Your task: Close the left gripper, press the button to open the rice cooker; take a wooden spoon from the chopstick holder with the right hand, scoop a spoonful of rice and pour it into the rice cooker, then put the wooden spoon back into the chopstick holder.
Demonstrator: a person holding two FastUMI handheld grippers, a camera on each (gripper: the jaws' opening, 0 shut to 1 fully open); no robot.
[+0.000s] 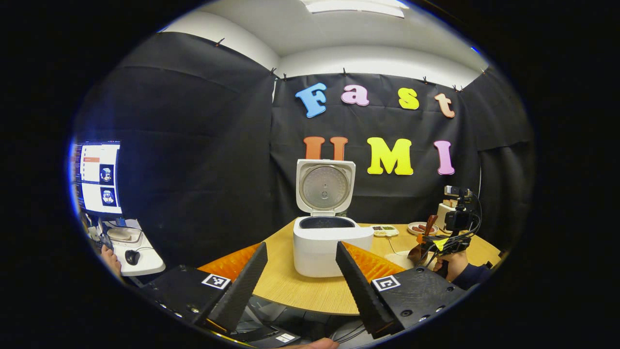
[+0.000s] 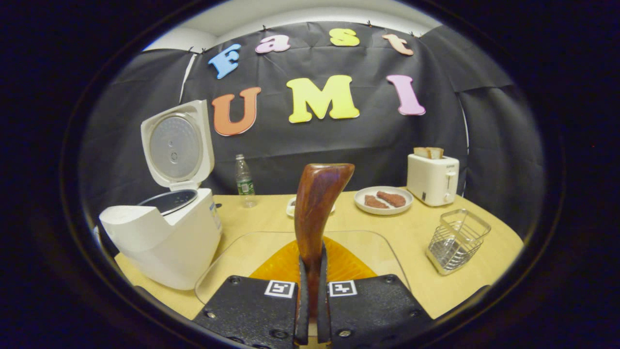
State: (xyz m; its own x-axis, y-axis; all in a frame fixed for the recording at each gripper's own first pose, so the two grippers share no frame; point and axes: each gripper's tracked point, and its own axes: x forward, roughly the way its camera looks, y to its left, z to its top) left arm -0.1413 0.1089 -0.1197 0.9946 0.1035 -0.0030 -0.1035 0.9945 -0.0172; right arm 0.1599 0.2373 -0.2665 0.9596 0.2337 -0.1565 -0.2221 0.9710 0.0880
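Note:
The white rice cooker (image 1: 324, 242) stands on the round wooden table (image 1: 310, 291) with its lid (image 1: 325, 186) swung up and the dark inner pot showing. My left gripper (image 1: 301, 245) hangs open in front of it, short of the table's near edge, holding nothing. At the right, a hand holds my right gripper (image 1: 448, 240). In the right gripper view, my right gripper (image 2: 311, 265) is shut on the wooden spoon (image 2: 317, 208), which stands up from the fingers. The cooker (image 2: 164, 242) is to its left, and the wire chopstick holder (image 2: 455, 240) to its right looks empty.
A clear tray (image 2: 232, 257) over an orange mat (image 2: 339, 261) lies just below the spoon. Behind are a water bottle (image 2: 243, 182), a small dish (image 2: 292, 207), a plate of meat (image 2: 382, 199) and a toaster (image 2: 432, 179). A monitor (image 1: 97, 177) and a mouse (image 1: 132, 256) sit left of the table.

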